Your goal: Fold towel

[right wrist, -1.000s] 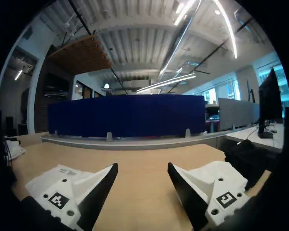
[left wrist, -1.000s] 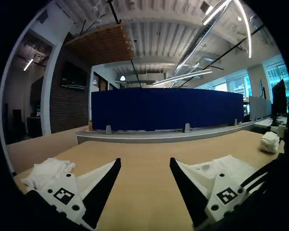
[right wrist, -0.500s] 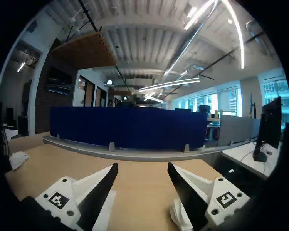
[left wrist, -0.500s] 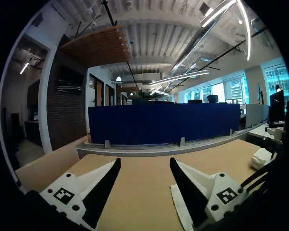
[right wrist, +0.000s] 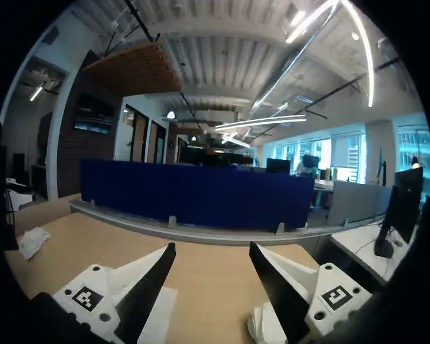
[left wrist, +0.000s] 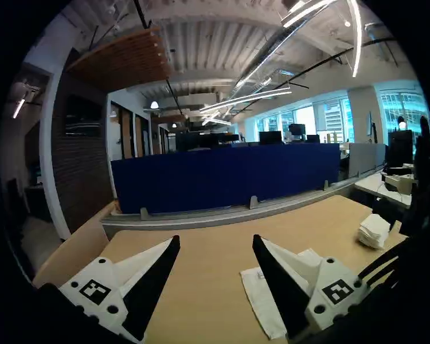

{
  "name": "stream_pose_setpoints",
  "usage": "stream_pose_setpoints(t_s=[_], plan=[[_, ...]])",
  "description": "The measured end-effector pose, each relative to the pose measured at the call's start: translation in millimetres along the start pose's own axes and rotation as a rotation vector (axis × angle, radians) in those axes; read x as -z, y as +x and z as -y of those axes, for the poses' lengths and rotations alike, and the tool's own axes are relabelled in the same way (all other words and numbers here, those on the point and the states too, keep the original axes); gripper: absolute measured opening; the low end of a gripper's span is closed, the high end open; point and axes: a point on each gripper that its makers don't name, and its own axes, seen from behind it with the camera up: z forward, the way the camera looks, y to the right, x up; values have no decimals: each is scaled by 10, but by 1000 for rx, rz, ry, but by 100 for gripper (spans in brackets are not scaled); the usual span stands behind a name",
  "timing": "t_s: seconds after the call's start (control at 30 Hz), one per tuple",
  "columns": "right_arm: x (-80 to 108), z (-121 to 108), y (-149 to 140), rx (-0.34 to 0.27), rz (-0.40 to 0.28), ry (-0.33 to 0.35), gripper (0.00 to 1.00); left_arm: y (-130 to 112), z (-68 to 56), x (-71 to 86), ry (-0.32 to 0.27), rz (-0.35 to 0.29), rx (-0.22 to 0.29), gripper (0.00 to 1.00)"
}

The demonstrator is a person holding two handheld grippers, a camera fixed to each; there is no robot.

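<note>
Left gripper [left wrist: 215, 238] and right gripper [right wrist: 211, 245] stand jaws apart, empty; towel [left wrist: 254, 285] lies flat at lower right, folding apparently not yet begun.

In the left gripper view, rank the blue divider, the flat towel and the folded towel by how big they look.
Largest: blue divider.
Next: flat towel, partly hidden and nearest the camera, so it may look oversized.
Smallest: folded towel, farther off.
</note>
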Motion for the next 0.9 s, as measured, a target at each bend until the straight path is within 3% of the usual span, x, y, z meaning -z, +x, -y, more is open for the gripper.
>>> stream_pose_setpoints(t_s=[0.27, 0.4, 0.67, 0.9], plan=[[39, 419, -143, 108, 147, 184, 100, -122, -264, -39, -147, 114, -13, 94], [49, 566, -165, 149, 182, 242, 100, -121, -360, -32, -202, 147, -8, 94], [44, 750, -373, 171, 227, 310, 100, -262, -369, -88, -203, 169, -24, 94], [43, 813, -790, 178, 290, 336, 100, -645, -518, -92, -239, 225, -47, 94]])
